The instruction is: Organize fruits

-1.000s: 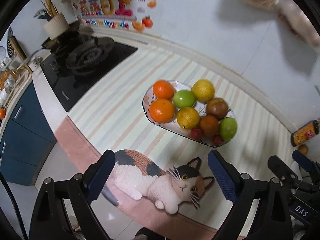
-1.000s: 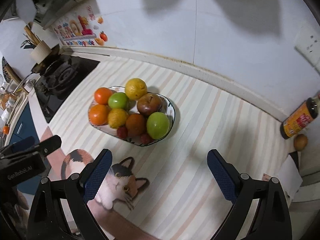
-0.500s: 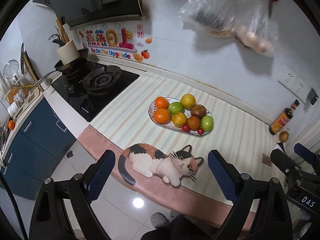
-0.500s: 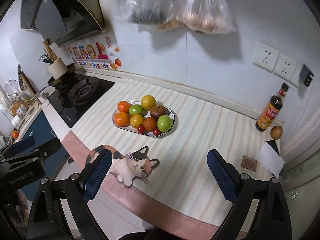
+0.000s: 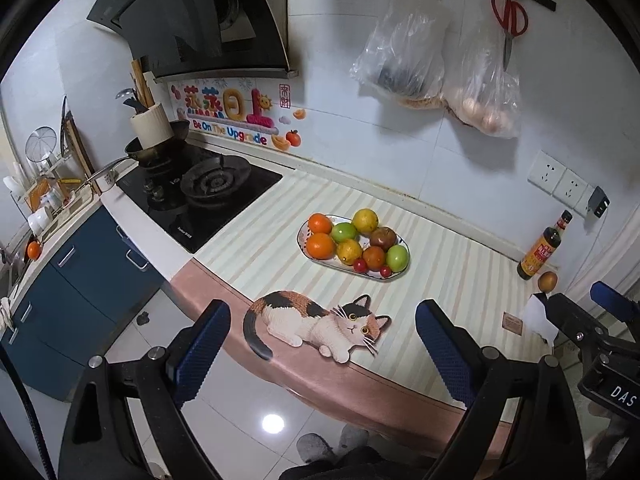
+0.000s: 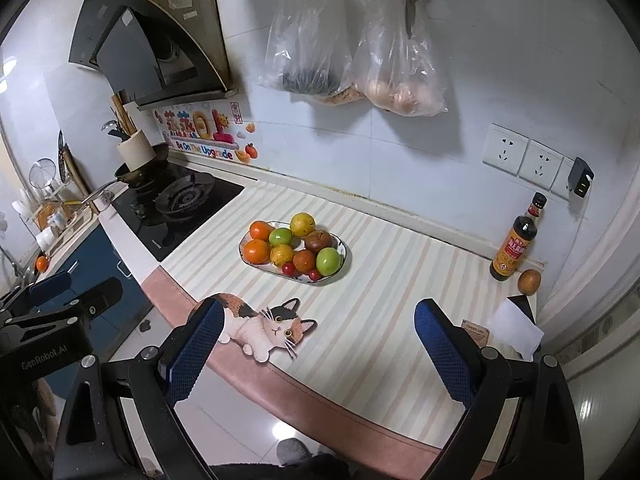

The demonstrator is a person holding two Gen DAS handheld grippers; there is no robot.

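We see both grippers held back from the tabletop, well apart from the fruit. The left gripper has its jaws spread wide, nothing between the pads. The right gripper is the same: jaws apart, empty.

All the fruit we can count on the mat sits in the oval plate, near the middle of the striped mat, beyond the cat print. In it: two oranges at the left end, a green fruit next to them, a yellow citrus at the back, another yellow one in the middle, a brownish apple-like fruit, a darker orange fruit, a second green fruit at the right end, and two small red ones on the front rim; cherry tomato or cherry, we cannot tell. The pieces touch each other, piled tight, none spilling over the rim.

One round brown fruit sits off the mat, just beside the sauce bottle at the far right by the wall. Whether it counts for the task we cannot tell.

Our read on progress: plate is full and tidy, nothing loose on the mat, both grippers empty and clear of it. So the organizing looks done or very nearly done. Only possible leftover is that brown fruit by the bottle. The bags hanging on the wall hold something roundish, too blurred to name, so we do not count them.
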